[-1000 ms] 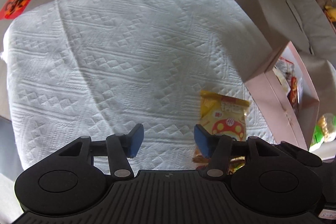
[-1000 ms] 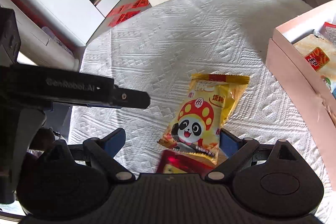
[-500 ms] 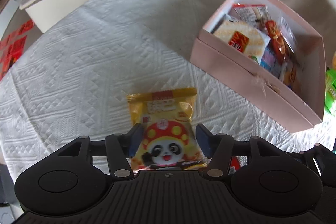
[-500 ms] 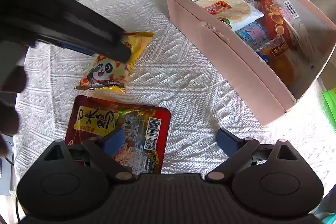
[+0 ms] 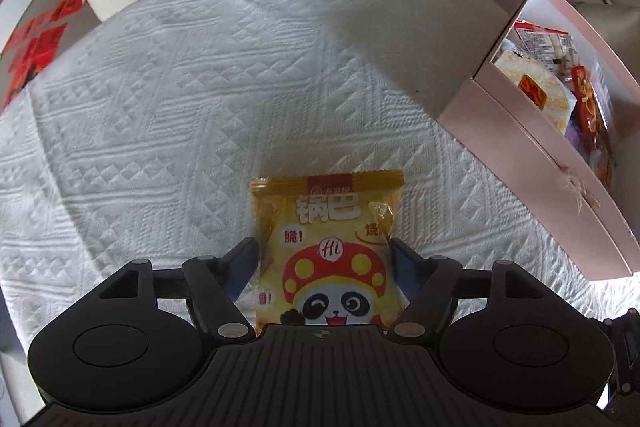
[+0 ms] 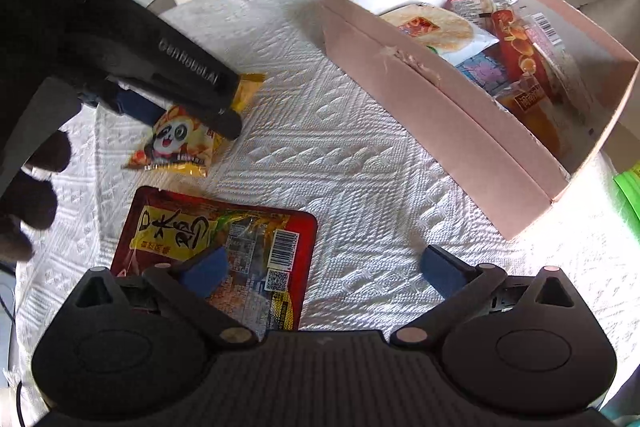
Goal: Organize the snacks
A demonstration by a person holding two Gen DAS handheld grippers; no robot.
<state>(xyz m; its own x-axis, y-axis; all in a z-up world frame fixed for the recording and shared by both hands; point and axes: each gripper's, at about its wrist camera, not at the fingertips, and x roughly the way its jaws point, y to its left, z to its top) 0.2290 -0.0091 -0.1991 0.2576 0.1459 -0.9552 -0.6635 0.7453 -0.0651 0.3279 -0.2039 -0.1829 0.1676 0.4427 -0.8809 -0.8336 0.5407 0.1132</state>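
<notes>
Since a moment ago, the left gripper [image 5: 325,254] has slid forward so its blue pads bracket the yellow panda snack packet [image 5: 328,259] lying on the white cloth [image 5: 160,107], touching both edges though not visibly squeezing. Rightward, the red packet [image 6: 216,247] waits beneath the right gripper [image 6: 326,271], jaws wide apart and empty. Farthest right, the pink box [image 6: 440,115] already holds other snacks, presumably the destination.

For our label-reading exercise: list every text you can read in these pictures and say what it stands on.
"锅巴" and "脆!": yellow panda snack bag.
"GenRobot.AI" and "DAS": body of the left tongs.
Red snack packet: large calligraphy, barcode, QR code and fine print unreadable.
Packets in the pink box: print too small.
</notes>
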